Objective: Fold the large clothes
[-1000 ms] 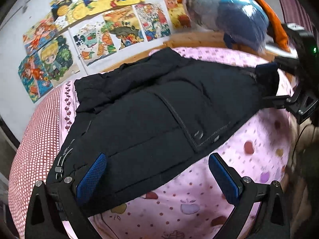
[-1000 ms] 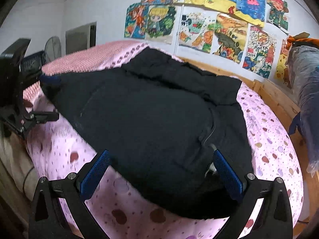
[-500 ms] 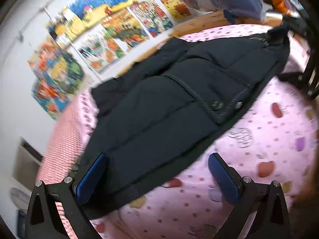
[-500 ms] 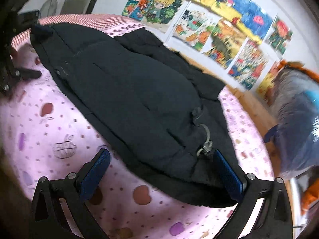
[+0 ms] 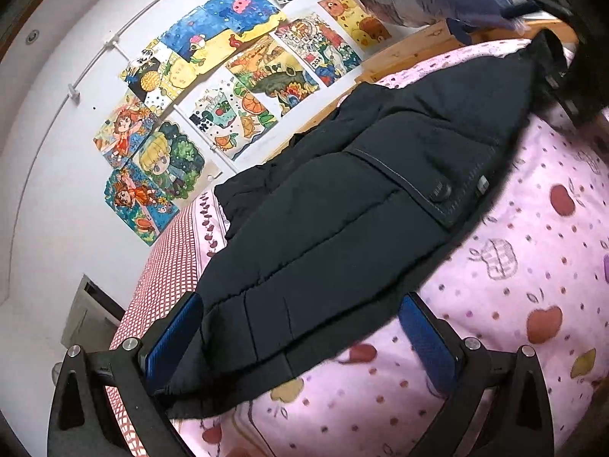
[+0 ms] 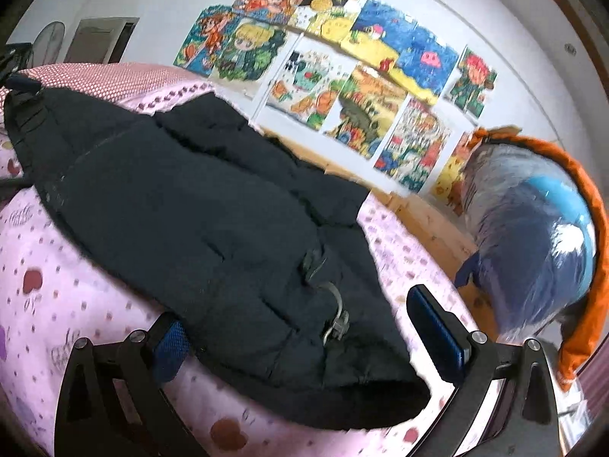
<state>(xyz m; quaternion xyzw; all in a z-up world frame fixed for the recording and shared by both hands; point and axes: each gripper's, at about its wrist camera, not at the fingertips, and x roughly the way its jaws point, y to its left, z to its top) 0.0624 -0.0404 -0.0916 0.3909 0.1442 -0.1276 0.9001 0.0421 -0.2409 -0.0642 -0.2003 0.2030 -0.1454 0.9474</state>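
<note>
A large black padded jacket (image 5: 342, 213) lies spread on a pink patterned bed sheet (image 5: 533, 285). My left gripper (image 5: 300, 339) is open, its blue pads on either side of the jacket's near edge. In the right wrist view the same jacket (image 6: 198, 221) lies across the bed, with a grey drawcord toggle (image 6: 337, 320) near its close end. My right gripper (image 6: 304, 339) is open and straddles that end of the jacket. Neither gripper holds the fabric.
Colourful drawings (image 5: 213, 87) cover the white wall behind the bed. A bagged blue and orange bundle (image 6: 533, 243) sits on the wooden bed frame (image 6: 430, 224). A red checked cover (image 5: 163, 266) lies at the far side.
Both grippers have moved down and in toward the jacket's two ends, so its edges now lie between the open fingers. The jacket itself has not moved.
</note>
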